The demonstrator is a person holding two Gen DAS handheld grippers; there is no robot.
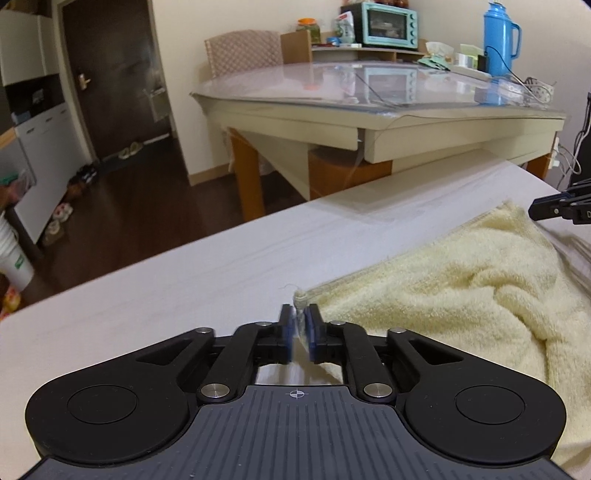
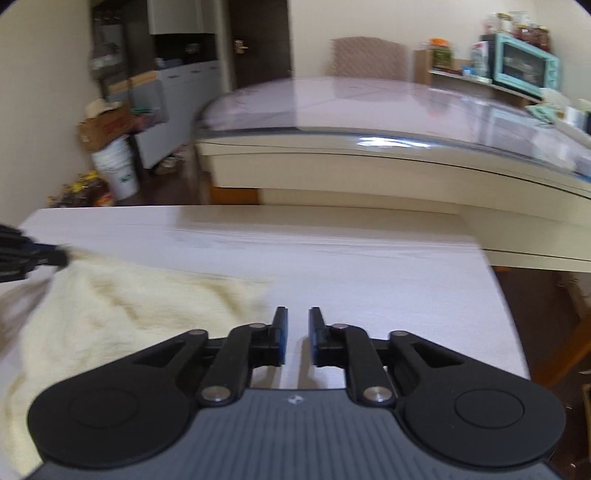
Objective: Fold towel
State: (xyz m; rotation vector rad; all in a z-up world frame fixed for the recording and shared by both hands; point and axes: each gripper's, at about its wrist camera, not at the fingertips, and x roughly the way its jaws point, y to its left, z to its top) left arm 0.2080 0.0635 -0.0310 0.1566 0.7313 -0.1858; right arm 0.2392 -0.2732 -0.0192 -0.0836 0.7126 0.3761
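Note:
A pale yellow towel point(image 1: 461, 291) lies rumpled on the white table point(image 1: 184, 288). My left gripper point(image 1: 300, 319) is shut on the towel's near left corner, which pokes out between the blue pads. In the left wrist view the right gripper point(image 1: 554, 210) shows at the far right edge by the towel's far corner. In the right wrist view the towel point(image 2: 129, 306) lies to the left, blurred. My right gripper point(image 2: 295, 325) is open and empty, just right of the towel's edge, over bare table point(image 2: 369, 280). The left gripper point(image 2: 33, 254) shows at the left edge there.
A larger dining table point(image 1: 369, 110) with a glass top stands beyond the white table, across a gap of dark floor point(image 1: 129, 206). On it are a blue thermos point(image 1: 498, 40) and a teal oven point(image 1: 391, 24). The white table's far edge runs close behind the towel.

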